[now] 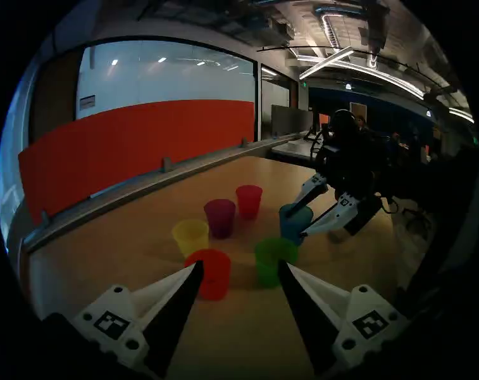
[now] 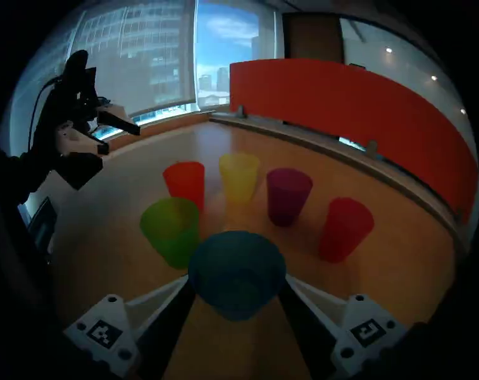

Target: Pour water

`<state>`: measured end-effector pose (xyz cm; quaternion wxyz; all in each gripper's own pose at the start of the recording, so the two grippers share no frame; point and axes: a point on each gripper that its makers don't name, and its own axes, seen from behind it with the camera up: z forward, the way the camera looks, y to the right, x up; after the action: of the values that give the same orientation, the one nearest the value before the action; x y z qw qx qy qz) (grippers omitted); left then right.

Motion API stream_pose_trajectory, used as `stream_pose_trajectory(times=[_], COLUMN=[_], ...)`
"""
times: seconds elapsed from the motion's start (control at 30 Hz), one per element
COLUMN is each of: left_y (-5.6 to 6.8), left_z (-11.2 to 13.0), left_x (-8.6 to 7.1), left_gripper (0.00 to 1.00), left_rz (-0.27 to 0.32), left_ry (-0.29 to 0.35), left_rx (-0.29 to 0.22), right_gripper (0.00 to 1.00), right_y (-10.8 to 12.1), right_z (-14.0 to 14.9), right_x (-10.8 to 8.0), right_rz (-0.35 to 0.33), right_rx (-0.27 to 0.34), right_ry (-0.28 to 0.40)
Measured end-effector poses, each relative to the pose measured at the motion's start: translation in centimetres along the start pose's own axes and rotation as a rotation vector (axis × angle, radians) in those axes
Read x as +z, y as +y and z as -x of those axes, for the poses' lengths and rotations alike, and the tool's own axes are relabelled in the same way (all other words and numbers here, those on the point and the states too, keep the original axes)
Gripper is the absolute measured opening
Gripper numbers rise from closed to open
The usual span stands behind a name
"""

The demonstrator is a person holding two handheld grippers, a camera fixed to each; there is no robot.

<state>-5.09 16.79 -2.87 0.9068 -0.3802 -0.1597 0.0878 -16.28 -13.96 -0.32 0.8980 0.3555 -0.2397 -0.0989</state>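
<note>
Several plastic cups stand grouped on a wooden table [image 1: 112, 253]. In the left gripper view my left gripper [image 1: 239, 269] is open above the table's near edge, its fingers framing an orange-red cup [image 1: 214, 272] and a green cup [image 1: 274, 259] without touching either. Behind them are a yellow cup [image 1: 190, 235], a purple cup [image 1: 220, 217] and a red cup [image 1: 248, 201]. My right gripper [image 2: 237, 288] is shut on a blue cup [image 2: 237, 272], with a finger on each side. That blue cup [image 1: 295, 221] sits between the right gripper's [image 1: 296, 225] white fingers. I cannot tell if any cup holds water.
A grey rail and an orange partition [image 1: 144, 139] run along the table's far side. In the right gripper view the left gripper [image 2: 122, 140] and the arm holding it hover at the left, near large windows [image 2: 144, 57]. Bare tabletop [image 2: 397, 266] surrounds the cups.
</note>
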Motion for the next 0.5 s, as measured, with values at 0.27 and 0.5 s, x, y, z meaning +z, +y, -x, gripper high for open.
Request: stream_pose_trajectory(times=[0.27,0.5], left_y=[0.4,0.7], left_z=[0.3,0.2], left_x=[0.3,0.6], left_gripper=[0.86,0.86], left_rz=[0.005,0.015], left_ry=[-0.004,0.004], left_rx=[0.011,0.003], right_gripper=[0.89,0.89], right_y=[0.2,0.6], right_z=[-3.8,-7.2], right_x=[-2.3,-4.3], right_rz=[0.012,0.033], right_rx=[-0.013,-0.031], right_ry=[0.084,0.165])
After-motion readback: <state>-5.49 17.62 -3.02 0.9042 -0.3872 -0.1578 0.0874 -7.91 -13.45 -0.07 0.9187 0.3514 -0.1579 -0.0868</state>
